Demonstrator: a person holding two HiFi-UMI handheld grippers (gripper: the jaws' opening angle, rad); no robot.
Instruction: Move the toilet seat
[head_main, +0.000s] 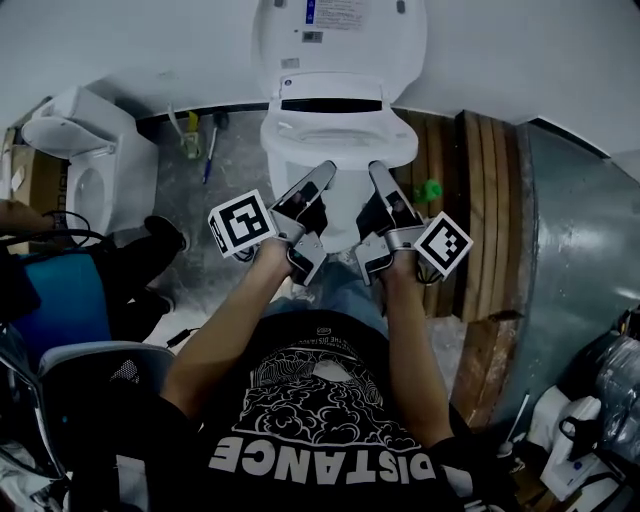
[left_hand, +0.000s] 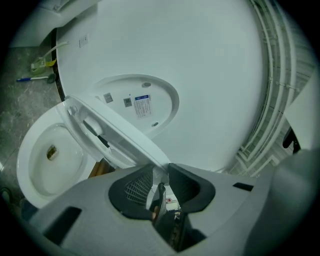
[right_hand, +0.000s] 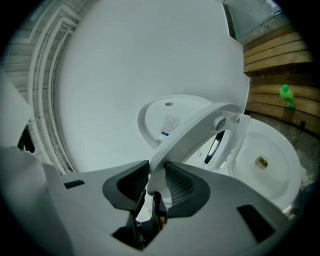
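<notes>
The white ceramic toilet (head_main: 338, 205) stood straight ahead of me, backed against the pale wall. Its oval white plastic lid (head_main: 336, 40) was already up and leaning on that wall. Below the lid, the white plastic seat ring (left_hand: 112, 135) was lifted partway off the bowl (left_hand: 47, 160). It was tilted, neither flat nor upright, with its hinge at the far end.

Both claws had hold of that ring at its front rim. My left claw (left_hand: 161, 176) was clamped on the rim left of centre, with the edge pinched between the ribbed pads. My right claw (right_hand: 156, 172) was clamped the same way right of centre. Neither set of jaws stood wide; they were narrowed onto the thickness of the rim.

The ring's long axis ran away from me toward the hinge, and both hands were equally near it. I judged that any further move had to swing about that far hinge — both claws travelling together, or the ring would twist.
</notes>
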